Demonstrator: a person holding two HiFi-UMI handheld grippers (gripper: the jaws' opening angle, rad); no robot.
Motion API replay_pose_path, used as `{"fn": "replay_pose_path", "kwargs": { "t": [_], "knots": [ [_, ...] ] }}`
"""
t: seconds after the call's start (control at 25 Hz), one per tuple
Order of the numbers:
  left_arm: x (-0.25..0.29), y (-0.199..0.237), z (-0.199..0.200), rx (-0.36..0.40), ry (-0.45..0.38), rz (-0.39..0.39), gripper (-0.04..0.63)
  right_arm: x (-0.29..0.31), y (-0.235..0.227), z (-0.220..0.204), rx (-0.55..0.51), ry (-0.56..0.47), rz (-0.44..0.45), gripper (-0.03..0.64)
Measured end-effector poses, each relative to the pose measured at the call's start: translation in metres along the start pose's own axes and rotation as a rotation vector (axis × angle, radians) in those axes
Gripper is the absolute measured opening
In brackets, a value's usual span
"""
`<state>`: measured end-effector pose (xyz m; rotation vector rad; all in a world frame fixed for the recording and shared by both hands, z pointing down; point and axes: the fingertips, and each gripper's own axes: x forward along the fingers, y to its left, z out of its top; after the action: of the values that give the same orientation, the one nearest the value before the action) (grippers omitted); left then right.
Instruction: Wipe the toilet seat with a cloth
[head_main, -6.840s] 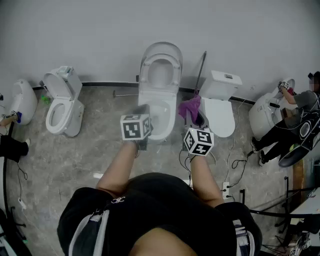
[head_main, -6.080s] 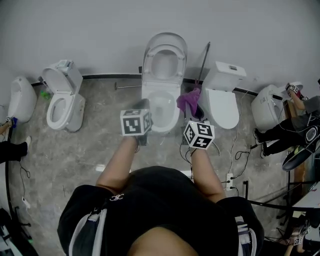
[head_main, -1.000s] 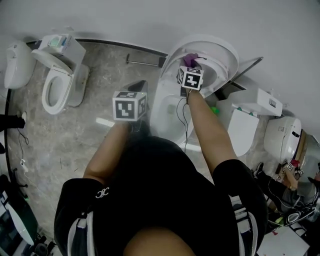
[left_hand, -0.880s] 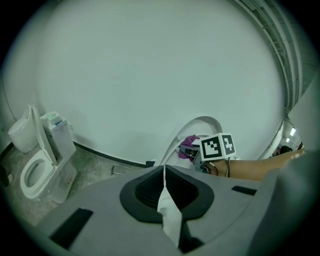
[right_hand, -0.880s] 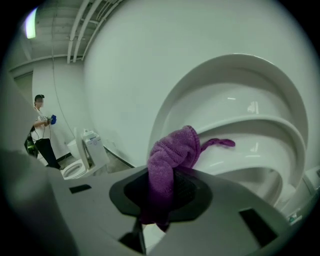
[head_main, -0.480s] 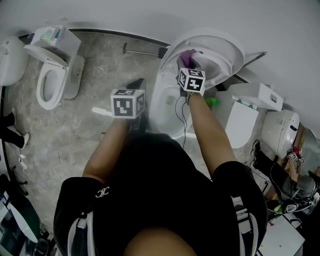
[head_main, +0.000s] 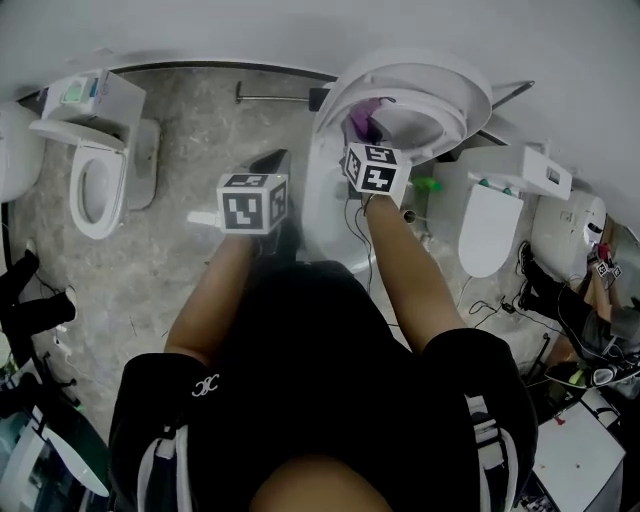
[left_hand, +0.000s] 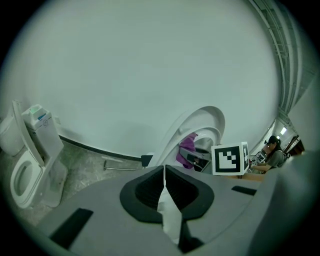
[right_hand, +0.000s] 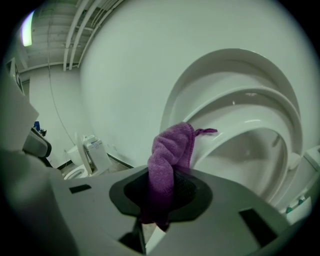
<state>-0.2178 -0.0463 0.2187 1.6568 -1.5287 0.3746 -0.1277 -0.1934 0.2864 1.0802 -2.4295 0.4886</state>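
A spare white toilet (head_main: 95, 170) with its lid up stands at the far left on the mottled grey floor (head_main: 190, 120), against the pale wall. Next to it, the person's left gripper (left_hand: 164, 172) hangs over the floor just beside the middle toilet's bowl (head_main: 325, 215), its jaws pressed together with nothing between them. In the centre, the toilet seat (right_hand: 250, 105) is tipped up against its raised lid (right_hand: 235, 60). The right gripper (right_hand: 160, 192) reaches over the bowl with its jaws clamped on a purple cloth (right_hand: 172, 150). The bunched top of the cloth rests against the left side of the upturned seat ring, a small loop of fabric trailing across it. Further right, another toilet (head_main: 488, 225) stands with its lid closed.
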Motion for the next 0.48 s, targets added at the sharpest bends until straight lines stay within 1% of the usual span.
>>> {"fn": "replay_pose_path", "kwargs": {
  "t": [0.16, 0.24, 0.36, 0.48],
  "knots": [
    [0.015, 0.003, 0.002, 0.009, 0.029, -0.012, 0.009, 0.017, 0.001, -0.016, -0.014, 0.044, -0.003, 0.08],
    [0.022, 0.004, 0.003, 0.013, 0.04, -0.016, 0.009, 0.027, -0.005, -0.023, -0.01, 0.069, -0.022, 0.08],
    [0.032, 0.006, 0.005, 0.019, 0.056, -0.02, 0.009, 0.039, -0.014, -0.024, -0.011, 0.086, -0.071, 0.08],
    [0.04, 0.011, 0.004, 0.021, 0.072, -0.017, 0.009, 0.045, -0.017, -0.024, -0.012, 0.085, -0.141, 0.08]
  ]
}}
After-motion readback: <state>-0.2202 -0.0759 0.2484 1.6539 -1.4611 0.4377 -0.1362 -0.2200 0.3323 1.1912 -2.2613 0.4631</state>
